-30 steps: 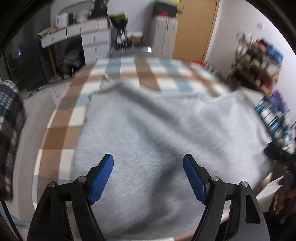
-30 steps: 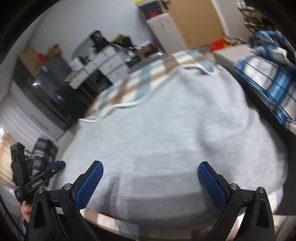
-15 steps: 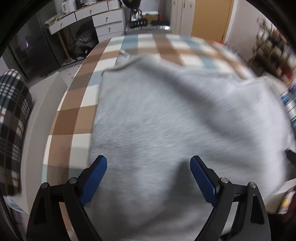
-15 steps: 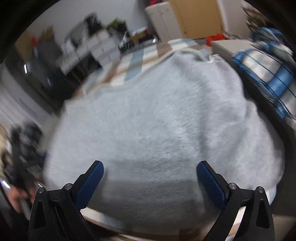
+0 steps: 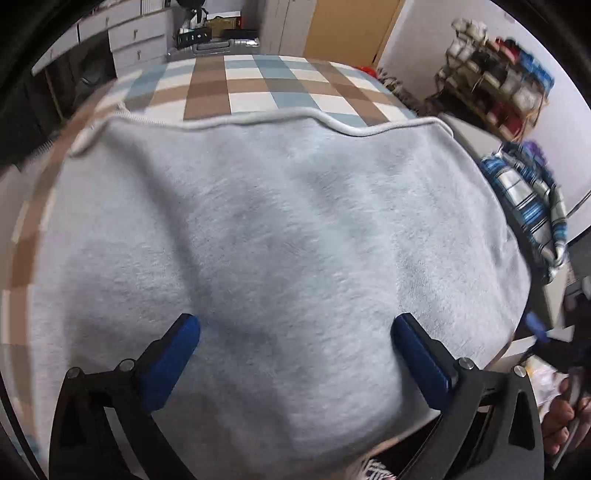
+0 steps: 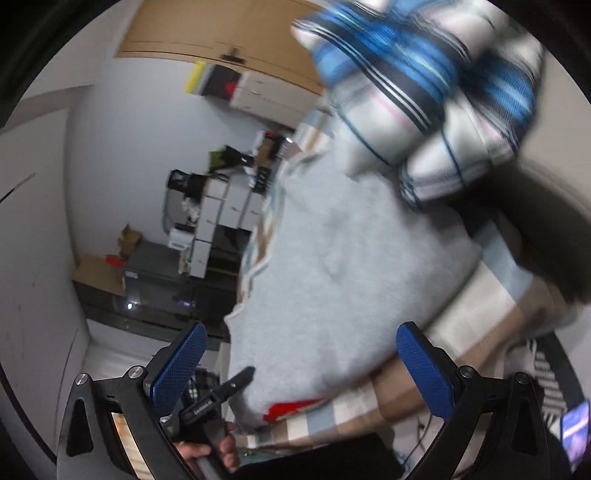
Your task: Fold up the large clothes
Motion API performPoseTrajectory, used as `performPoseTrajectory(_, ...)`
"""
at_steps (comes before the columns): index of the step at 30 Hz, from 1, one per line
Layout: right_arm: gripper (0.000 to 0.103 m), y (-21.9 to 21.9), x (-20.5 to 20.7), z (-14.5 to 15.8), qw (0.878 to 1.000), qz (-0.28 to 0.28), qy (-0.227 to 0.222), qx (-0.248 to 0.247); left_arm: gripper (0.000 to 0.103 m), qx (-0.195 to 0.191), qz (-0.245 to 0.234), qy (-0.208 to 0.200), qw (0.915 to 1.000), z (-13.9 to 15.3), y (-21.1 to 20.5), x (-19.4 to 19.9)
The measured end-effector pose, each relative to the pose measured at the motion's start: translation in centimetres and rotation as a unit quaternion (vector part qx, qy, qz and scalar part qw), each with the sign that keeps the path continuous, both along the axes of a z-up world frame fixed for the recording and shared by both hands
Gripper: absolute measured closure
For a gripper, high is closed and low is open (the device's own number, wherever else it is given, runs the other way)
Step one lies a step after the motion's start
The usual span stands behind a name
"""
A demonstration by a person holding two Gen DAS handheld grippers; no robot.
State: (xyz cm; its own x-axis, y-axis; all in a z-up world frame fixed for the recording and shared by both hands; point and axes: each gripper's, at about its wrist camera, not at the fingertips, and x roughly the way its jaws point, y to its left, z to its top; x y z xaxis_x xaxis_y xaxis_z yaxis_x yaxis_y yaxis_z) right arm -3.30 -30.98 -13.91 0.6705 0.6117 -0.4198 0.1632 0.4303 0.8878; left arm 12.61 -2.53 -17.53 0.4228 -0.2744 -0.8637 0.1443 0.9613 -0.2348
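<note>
A large grey sweatshirt (image 5: 288, 229) lies spread flat on the checked brown, blue and white cloth (image 5: 258, 85), its ribbed hem along the far side. My left gripper (image 5: 301, 334) hovers over its near part, pointing steeply down. Its jaws are opening wide, and nothing is pinched between the blue pads (image 5: 184, 347). In the right wrist view the picture is rolled: the sweatshirt (image 6: 332, 273) runs up the middle, with a red patch (image 6: 291, 410) at its near corner. My right gripper (image 6: 301, 354) is open by that corner, holding nothing. The left gripper (image 6: 221, 393) and a hand (image 6: 218, 448) show low left.
A crumpled blue-and-white striped cloth (image 5: 528, 210) lies off the right side of the checked surface and shows blurred in the right wrist view (image 6: 424, 92). Behind are a stocked shelf (image 5: 498, 88), white drawers (image 5: 136, 40) and a wooden door (image 5: 351, 29).
The left gripper's jaws have spread wider and it has moved in lower over the sweatshirt. The right gripper has rolled strongly and swung to the sweatshirt's near corner, with the striped cloth now looming close.
</note>
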Motion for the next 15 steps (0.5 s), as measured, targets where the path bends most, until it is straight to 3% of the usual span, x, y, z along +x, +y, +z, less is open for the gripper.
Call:
performPoseTrajectory(5,0.000,0.7,1.3,-1.8,0.998,0.029,0.048,0.006,0.000,-0.004,-0.011,-0.023,0.9997,0.3,-0.4,-0.5)
performPoseTrajectory(10,0.000,1.6,2.4,-2.3,0.996,0.034,0.067,-0.036,0.001,-0.027,-0.017,-0.019,0.9993,0.3,0.2,0.0)
performPoseTrajectory(15,0.000,3.1,5.3,-1.1,0.986,0.041,0.075,-0.144,0.001,-0.044,-0.026,-0.016,0.9985,0.4,0.6,-0.2)
